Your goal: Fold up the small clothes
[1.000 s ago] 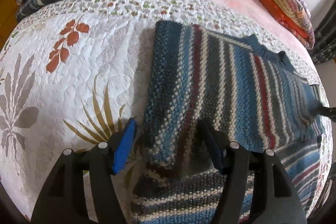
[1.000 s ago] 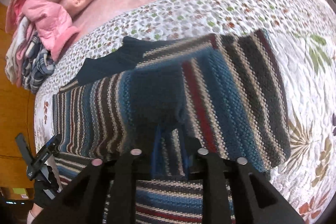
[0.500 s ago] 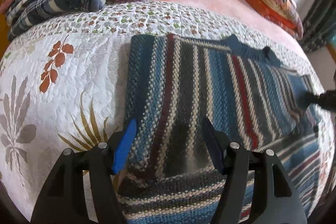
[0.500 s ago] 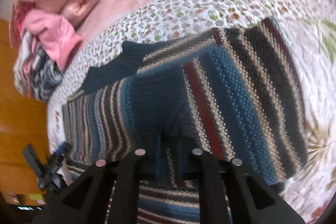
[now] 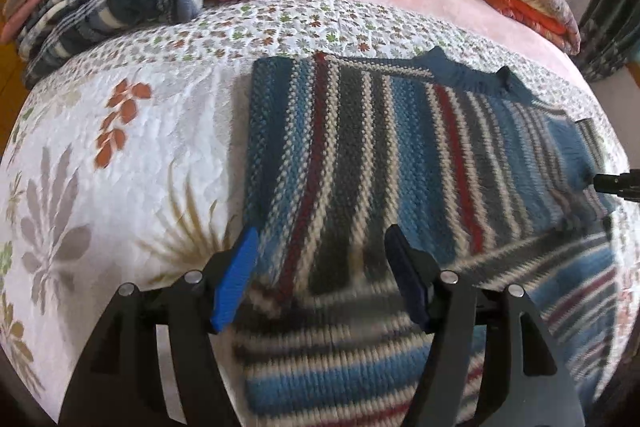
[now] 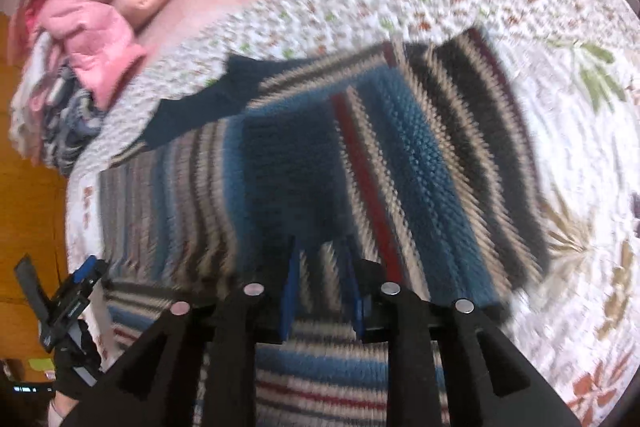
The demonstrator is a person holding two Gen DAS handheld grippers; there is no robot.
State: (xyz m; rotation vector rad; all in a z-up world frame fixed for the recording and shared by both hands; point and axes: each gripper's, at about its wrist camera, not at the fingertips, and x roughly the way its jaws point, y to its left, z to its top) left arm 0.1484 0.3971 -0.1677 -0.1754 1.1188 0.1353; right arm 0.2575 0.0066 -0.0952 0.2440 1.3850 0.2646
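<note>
A: Soft daylight fills both views; the brightest patch sits at two o'clock in the left wrist view.

B: Fisheye bending curves the quilt, with black corners. The right wrist view is motion-smeared throughout; the sweater streaks there, and blurs toward six o'clock in the left.

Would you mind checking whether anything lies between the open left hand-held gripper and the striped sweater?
Nothing visible does: the left hand-held gripper hangs open right over the sweater, with only bare knit between its fingers.
</note>
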